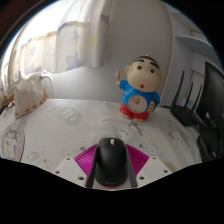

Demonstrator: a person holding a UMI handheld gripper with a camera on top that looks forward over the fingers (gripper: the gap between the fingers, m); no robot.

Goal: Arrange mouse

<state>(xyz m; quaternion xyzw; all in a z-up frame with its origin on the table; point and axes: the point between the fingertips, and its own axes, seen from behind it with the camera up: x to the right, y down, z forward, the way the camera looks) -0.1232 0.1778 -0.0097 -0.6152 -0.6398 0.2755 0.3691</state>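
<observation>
Mouse (110, 161) clamped between gripper (110, 165) jaws, open tabletop (70, 125) ahead, figurine (139, 88) beyond.

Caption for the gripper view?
Tool shut on black mouse above pale table, cartoon figurine standing beyond.

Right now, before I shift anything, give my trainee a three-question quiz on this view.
1. True or false: the black computer mouse lies between the gripper fingers.
2. Which stands beyond the mouse on the white patterned tabletop? A) blue-suited cartoon figurine B) red mug
3. Fill in: the finger pads are ____.

Key: 1 true; 2 A; 3 magenta.
</observation>
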